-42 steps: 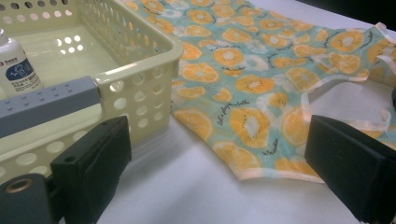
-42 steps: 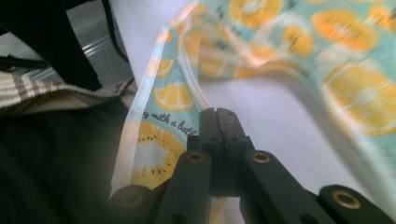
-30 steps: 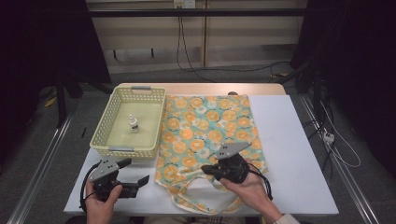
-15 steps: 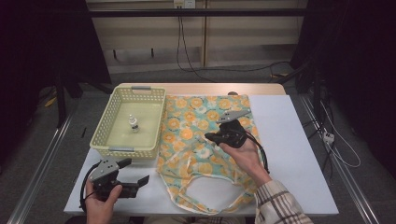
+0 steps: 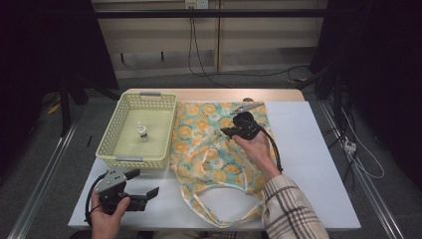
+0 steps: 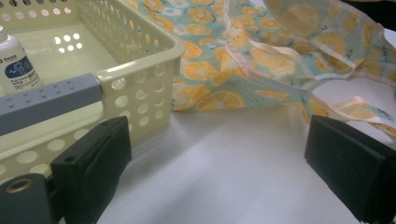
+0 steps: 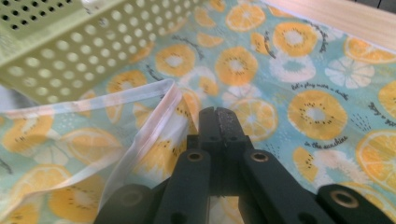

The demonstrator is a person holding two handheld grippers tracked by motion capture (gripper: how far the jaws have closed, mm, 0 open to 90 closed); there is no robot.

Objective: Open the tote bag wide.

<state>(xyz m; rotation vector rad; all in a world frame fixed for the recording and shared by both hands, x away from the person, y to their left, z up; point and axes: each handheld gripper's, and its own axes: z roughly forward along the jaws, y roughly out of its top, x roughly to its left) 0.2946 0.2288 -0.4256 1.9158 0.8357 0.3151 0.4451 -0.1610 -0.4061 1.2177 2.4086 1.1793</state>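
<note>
The right tool [image 5: 234,130] is now far up the worktop [image 5: 308,164], over the middle of the orange-print bag [image 5: 219,149]; its jaws are pressed together, pinching the bag's top layer by its pale edge [image 7: 154,100]; this fold is lifted and pulled toward the far side, so the bag looks like it is being opened or folded over. A second ago this tool was low, near the bag's handles; half a second ago it was midway. The left tool [image 5: 142,185] rests spread wide by the yellow basket [image 5: 119,152], unmoved; the little bottle [image 5: 142,131] stands inside the basket as before.
</note>
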